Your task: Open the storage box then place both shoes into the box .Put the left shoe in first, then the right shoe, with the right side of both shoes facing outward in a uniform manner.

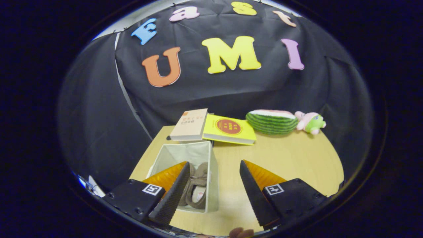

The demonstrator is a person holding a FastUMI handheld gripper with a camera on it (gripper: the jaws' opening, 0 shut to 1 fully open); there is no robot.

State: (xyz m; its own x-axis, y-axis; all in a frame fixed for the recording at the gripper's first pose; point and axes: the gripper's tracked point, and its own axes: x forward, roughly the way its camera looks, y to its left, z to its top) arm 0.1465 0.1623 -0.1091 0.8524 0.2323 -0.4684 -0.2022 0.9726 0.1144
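- The box [195, 172] stands open on the desk [290, 158], just ahead of my hand-held gripper [211, 195], with its near wall between the 2 fingers and nearer the left one.
- Inside I can see brown shoes [196, 190] lying lengthwise; it looks like 2 side by side, though the left finger covers part of them, so I cannot be sure of the count or which side faces out.
- My hand-held gripper is spread wide and pinches nothing; both fingers hang above the desk, the left one over the box mouth.
- Handling, as I judge it: the shoes look soft and light, suede-like, so they should give under the pads and not slip. I would take one at the stiff heel rim or across the collar, not the floppy toe.
- The box looks like thin fabric with limp walls; I expect it to slide or cave in if I nudge a rim, so I would go in straight from above.
- Edges: the box is narrow, with little spare width beside the shoes.
- Open room: the desk to the right of the box is bare wood, good for moving.
- Beyond the box lie 2 books [228, 129], touching each other, the pale one right behind the back rim.
- Farther right sit a watermelon toy [271, 121] and a plush [310, 122], well apart from the box.
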